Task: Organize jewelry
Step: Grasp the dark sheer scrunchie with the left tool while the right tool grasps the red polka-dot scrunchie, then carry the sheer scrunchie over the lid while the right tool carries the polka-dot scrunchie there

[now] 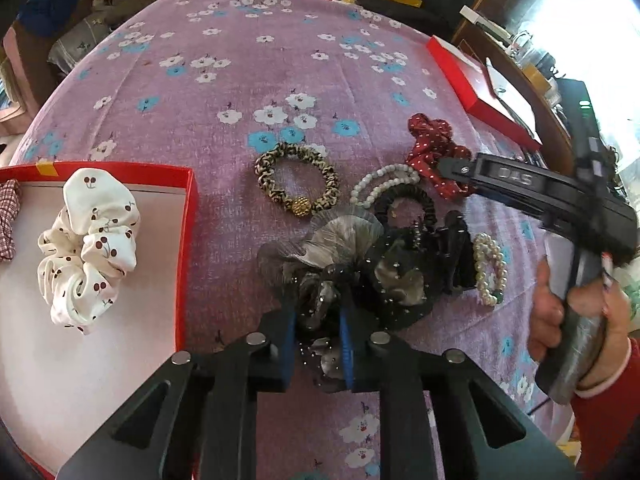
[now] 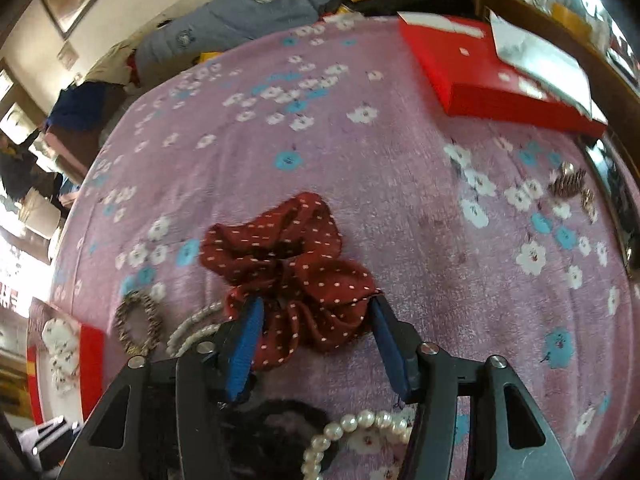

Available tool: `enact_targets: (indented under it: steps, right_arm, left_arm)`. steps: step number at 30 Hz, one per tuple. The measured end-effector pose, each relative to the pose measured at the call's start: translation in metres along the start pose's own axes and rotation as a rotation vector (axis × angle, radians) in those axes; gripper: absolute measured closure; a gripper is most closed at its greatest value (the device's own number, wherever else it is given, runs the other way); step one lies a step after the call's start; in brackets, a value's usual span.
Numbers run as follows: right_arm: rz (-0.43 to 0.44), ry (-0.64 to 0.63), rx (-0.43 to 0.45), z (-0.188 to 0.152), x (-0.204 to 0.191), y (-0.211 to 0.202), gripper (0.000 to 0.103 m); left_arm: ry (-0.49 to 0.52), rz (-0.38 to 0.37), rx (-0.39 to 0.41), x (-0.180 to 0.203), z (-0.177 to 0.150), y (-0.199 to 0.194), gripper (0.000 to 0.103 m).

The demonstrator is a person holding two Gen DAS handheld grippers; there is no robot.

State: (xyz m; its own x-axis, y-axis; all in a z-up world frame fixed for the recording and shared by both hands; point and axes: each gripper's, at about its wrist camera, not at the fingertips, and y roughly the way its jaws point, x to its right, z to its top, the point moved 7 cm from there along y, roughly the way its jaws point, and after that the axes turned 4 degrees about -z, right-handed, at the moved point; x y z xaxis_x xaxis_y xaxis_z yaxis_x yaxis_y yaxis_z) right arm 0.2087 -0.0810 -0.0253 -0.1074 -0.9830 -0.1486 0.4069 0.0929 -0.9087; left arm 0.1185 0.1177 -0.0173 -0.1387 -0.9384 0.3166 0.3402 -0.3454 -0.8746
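My left gripper (image 1: 320, 320) points down at a pile of hair pieces on the purple flowered bedspread (image 1: 240, 92). It is shut on a black and grey gauze scrunchie (image 1: 352, 264), whose fabric is bunched between the blue pads. My right gripper (image 2: 316, 312) stands open over a dark red polka-dot scrunchie (image 2: 292, 264). That scrunchie lies flat between the right gripper's fingers and reaches both pads without looking squeezed. A red box (image 1: 188, 216) at the left holds a white cherry-print scrunchie (image 1: 90, 248) and a checked one (image 1: 8, 216).
Around the pile lie a leopard-print hair tie (image 1: 298, 178), a pearl bracelet (image 1: 384, 184), a thin black hair tie (image 1: 408, 204), a black claw clip (image 1: 456, 252) and another pearl bracelet (image 1: 490, 268). A red lid (image 2: 492, 76) lies far right, small hair clips (image 2: 566, 184) near the bed's right edge.
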Motion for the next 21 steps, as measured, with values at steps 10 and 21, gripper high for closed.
enact_targets:
  steps: [10,21]
  right_arm:
    - [0.102,0.112,0.024,-0.008,0.026,-0.040,0.093]
    - [0.104,0.115,0.110,-0.045,0.053,-0.117,0.093]
  left_arm:
    - [-0.012,-0.023,0.067,0.013,-0.006,-0.040,0.089]
    - [0.001,0.030,0.142,0.035,-0.029,-0.091,0.089]
